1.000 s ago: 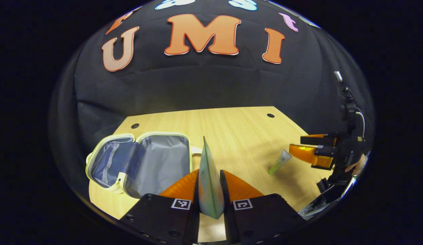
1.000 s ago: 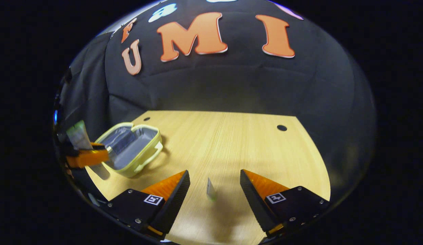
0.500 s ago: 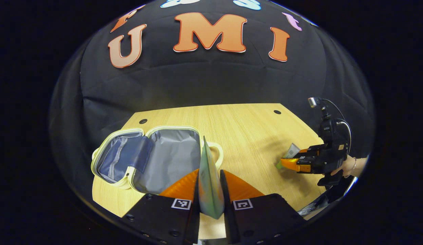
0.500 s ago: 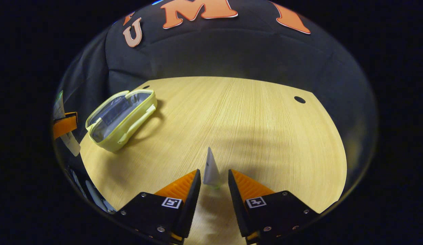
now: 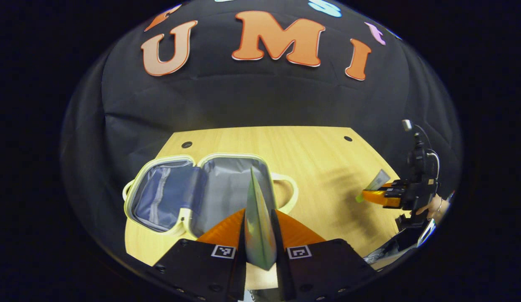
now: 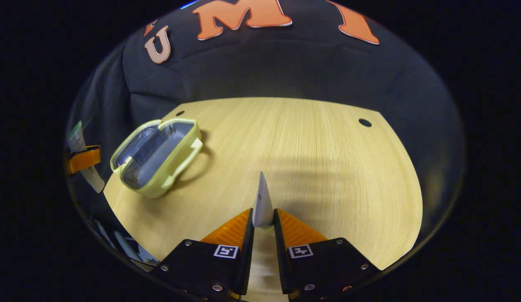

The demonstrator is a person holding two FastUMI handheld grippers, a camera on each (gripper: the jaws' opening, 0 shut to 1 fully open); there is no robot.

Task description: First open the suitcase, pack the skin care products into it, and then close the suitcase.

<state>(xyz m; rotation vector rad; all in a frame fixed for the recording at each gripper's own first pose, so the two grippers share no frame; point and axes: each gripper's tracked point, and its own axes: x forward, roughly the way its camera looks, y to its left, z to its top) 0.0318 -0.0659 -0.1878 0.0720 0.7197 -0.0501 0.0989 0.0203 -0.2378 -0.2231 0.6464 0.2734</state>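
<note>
In the left gripper view, the left gripper (image 5: 258, 235) sits at 6 o'clock with both fingers pressed against a flat, pale green tube (image 5: 256, 226) that stands on edge between them, its narrow crimped end pointing up toward 12 o'clock. Just beyond the tube, from 9 o'clock toward the centre, the suitcase (image 5: 201, 191) (a small pale yellow zip case with a grey lining) lies open on the wooden table (image 5: 319, 159), its 2 halves spread flat and a handle loop sticking out at its right side. The held tube overlaps the right half of the case in this view; whether it is above the case or in front of it I cannot tell.

At 3 o'clock in the same view the right gripper (image 5: 380, 193) shows farther off, held by a hand (image 5: 430, 205), with a small tube (image 5: 376, 184) between its fingers, tilted up to the right.

In the right gripper view, the right gripper's 2 fingers are clamped on that small tube, whose pale, thin end rises toward 12 o'clock over bare table. The open suitcase lies at 9 to 10 o'clock, well apart from this gripper. At the 9 o'clock edge the left gripper appears with its pale green tube held upright, near the case.
</note>
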